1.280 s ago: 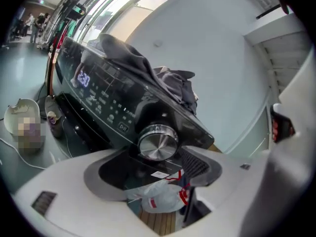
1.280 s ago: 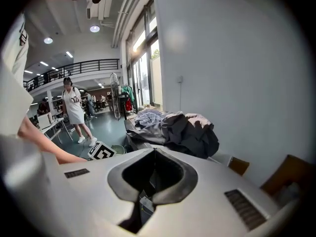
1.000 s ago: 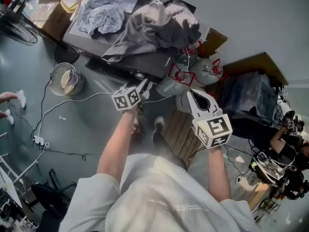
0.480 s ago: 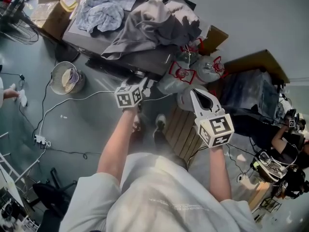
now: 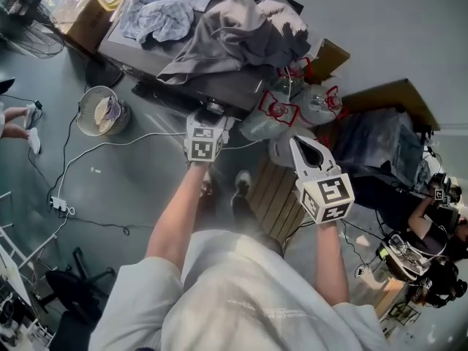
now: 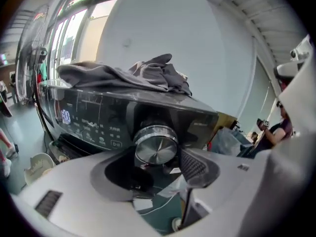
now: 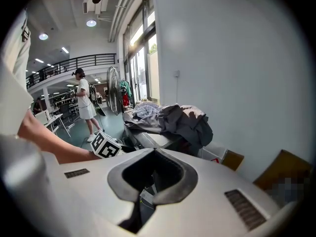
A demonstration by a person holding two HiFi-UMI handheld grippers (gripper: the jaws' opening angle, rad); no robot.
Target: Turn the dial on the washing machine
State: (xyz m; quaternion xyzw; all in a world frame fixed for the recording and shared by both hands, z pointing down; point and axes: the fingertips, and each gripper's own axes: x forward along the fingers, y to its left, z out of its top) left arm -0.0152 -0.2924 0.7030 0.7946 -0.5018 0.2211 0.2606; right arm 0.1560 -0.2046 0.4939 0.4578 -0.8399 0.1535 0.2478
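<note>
A round wire waste basket point(image 5: 102, 115) stands on the grey floor to the left of the dark grey washing machine point(image 5: 130, 50). A crumpled pale blue cloth point(image 5: 164, 12) lies on the left part of the machine's lid, and a heap of dark grey garments point(image 5: 235, 34) covers the right part.

The left gripper point(image 5: 210, 121) is held up to the machine's front panel. In the left gripper view, the round silver metal dial point(image 6: 156, 144) sticks out of the glossy black control panel point(image 6: 94, 118), right of the lit display. The left gripper's point(image 6: 160, 170) jaws are closing, with the dial in the gap between them; its ribbed black pads point(image 6: 193, 166) stand apart and do not press on the dial.

The right gripper point(image 5: 296, 143) hangs in the air just right of the machine's front, well clear of the dial. Its tips are together with nothing between them. Clear plastic bags with red handles point(image 5: 292, 108) lie against the machine's right end, and an open brown cardboard box point(image 5: 391, 97) lies farther right.
</note>
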